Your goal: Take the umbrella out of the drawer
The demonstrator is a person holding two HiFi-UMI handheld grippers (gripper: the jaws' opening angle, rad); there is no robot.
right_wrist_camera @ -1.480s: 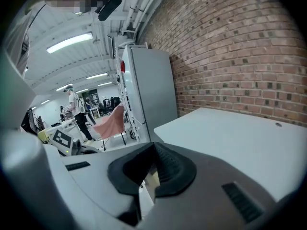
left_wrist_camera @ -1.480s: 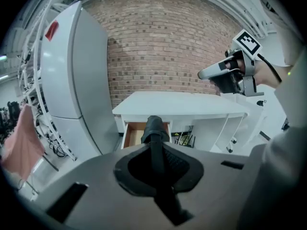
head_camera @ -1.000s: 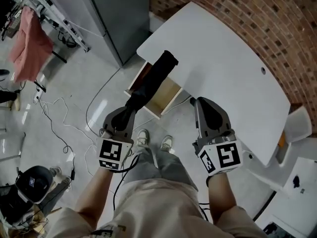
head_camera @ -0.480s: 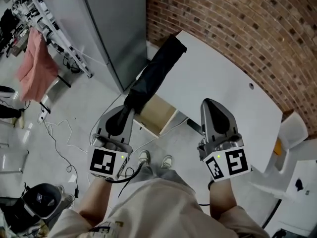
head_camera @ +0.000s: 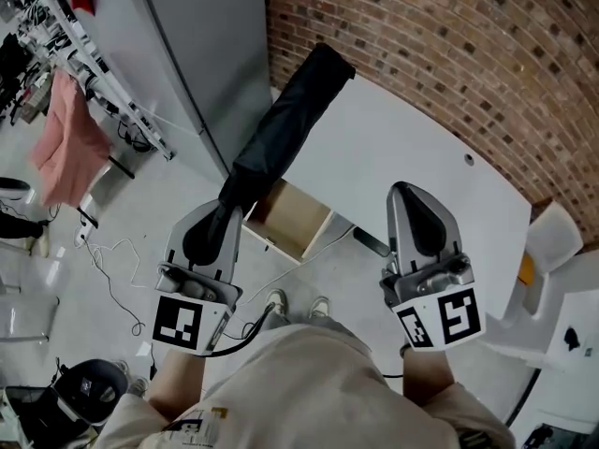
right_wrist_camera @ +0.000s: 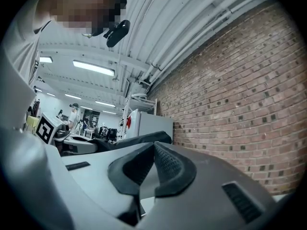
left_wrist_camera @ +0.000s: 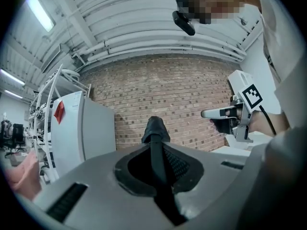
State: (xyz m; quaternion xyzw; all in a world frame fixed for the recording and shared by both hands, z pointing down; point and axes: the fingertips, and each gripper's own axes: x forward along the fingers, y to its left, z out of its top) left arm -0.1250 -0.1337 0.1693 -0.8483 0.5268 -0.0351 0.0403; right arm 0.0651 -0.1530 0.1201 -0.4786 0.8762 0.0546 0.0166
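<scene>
Umbrella, furled and black, is gripped at one end by the left tongs and held above the open drawer and bench; right tongs are closed, empty.

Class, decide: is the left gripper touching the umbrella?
Touching. In the left gripper view, the left gripper has its jaws clamped on one end of the black umbrella.

The white table gives open room; a brick wall bounds it. A grey cabinet stands left; the drawer juts out.
</scene>
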